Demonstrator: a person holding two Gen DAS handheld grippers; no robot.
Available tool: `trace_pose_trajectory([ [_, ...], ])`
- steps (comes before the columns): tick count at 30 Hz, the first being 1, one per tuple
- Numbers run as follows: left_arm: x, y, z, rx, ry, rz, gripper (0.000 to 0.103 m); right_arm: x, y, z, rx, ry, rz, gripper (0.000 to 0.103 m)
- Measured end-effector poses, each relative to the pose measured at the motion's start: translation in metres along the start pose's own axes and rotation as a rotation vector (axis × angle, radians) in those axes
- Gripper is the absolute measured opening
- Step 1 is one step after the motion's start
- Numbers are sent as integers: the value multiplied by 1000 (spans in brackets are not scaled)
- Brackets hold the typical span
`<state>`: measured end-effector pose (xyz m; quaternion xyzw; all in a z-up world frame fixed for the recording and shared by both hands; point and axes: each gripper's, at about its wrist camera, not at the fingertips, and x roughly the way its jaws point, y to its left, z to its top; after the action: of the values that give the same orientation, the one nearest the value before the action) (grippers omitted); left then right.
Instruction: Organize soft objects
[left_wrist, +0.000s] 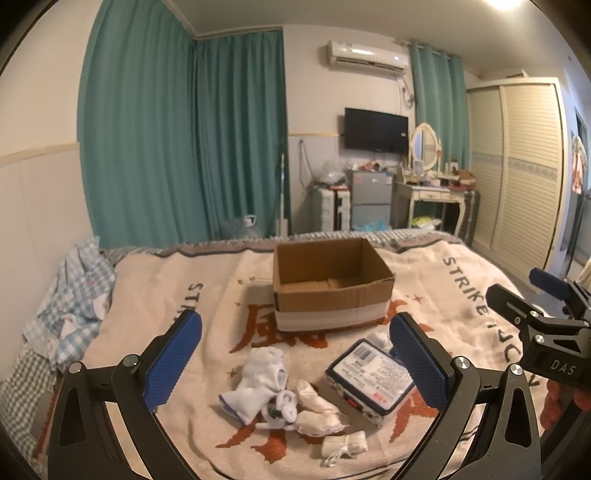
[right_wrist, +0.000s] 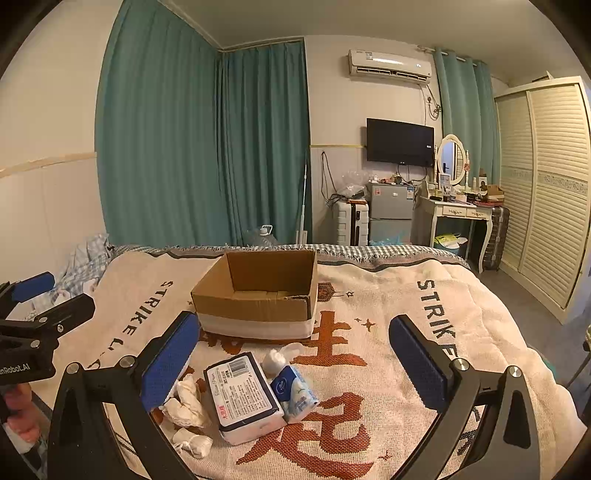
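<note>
My left gripper (left_wrist: 295, 363) is spread wide, its blue pads (left_wrist: 173, 360) well apart and touching nothing. It hangs above the blanket (left_wrist: 155, 280). Between and just below its fingers lie the soft items: a white sock bundle (left_wrist: 258, 384) toward the left finger, two cream cloth pieces (left_wrist: 317, 406) at centre, a small tied cloth roll (left_wrist: 345, 445) nearest me, and a flat tissue pack (left_wrist: 369, 380) just beside the right finger. Ahead of the fingers, beyond the items, stands the open cardboard box (left_wrist: 332, 299).

My right gripper (right_wrist: 293, 362) is likewise fully spread, pads (right_wrist: 417, 363) clear of all objects, holding nothing. In its view the tissue pack (right_wrist: 243, 397) lies nearer its left finger, with a blue-and-white tissue packet (right_wrist: 295, 395) touching the pack's right side and a small white wad (right_wrist: 275, 360) just ahead of that. The cream cloth pieces (right_wrist: 186, 400) lie beside the left finger. The cardboard box (right_wrist: 258, 295) stands ahead, left of centre. Each gripper shows at the edge of the other's view.
</note>
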<state>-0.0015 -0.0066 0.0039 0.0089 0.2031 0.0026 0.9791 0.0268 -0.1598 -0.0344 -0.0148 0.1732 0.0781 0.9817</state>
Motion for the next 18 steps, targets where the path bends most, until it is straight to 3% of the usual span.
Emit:
trace_pose_trajectory([
  [18,0,-2,3,7,-9,-2,103,-2,5,-1,-10,7,16,103],
])
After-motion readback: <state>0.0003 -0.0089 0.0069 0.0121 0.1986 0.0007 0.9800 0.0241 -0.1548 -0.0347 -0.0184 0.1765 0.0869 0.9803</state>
